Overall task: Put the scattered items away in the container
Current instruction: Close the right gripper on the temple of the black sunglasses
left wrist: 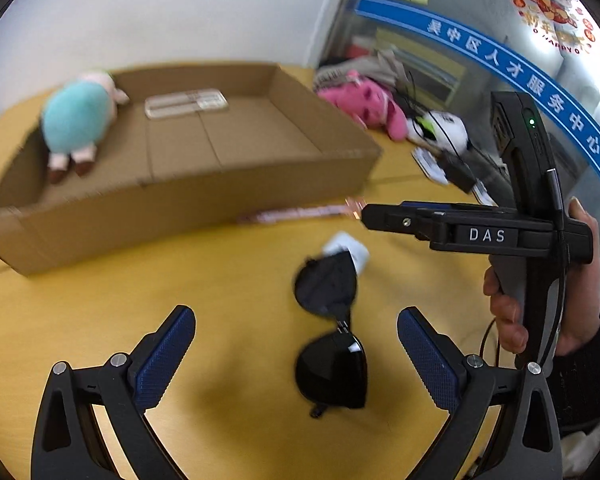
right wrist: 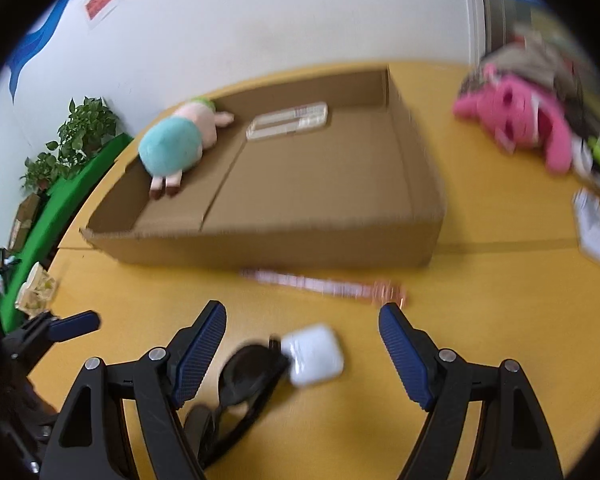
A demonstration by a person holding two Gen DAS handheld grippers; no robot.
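We hold our left gripper (left wrist: 296,354) with its blue-padded jaws spread wide above the yellow bench (left wrist: 100,300), pinching nothing; the black sunglasses (left wrist: 330,336) lie on the bench between and just beyond its fingers, and no pad touches them. Our right gripper (right wrist: 302,350) is likewise spread wide and empty, with the white earbud case (right wrist: 314,354) lying in the gap between its fingers and resting against one lens of the sunglasses (right wrist: 248,376). From the left wrist view, the right gripper shows side-on at the right, held by a hand (left wrist: 540,300) in a dark sleeve, its fingertips pointing toward the pink patterned pen-like stick (left wrist: 300,213) that lies on the bench just beside the near wall of the cardboard box (left wrist: 180,200). The box is a shallow open tray; inside it, a teal and pink plush toy (left wrist: 80,124) lies at the left end, and a clear plastic case (left wrist: 186,103) rests against the far wall. Outside the box, at the far right of the bench, a bright pink plush (left wrist: 364,100) lies among blurred clutter of cables and cloth.
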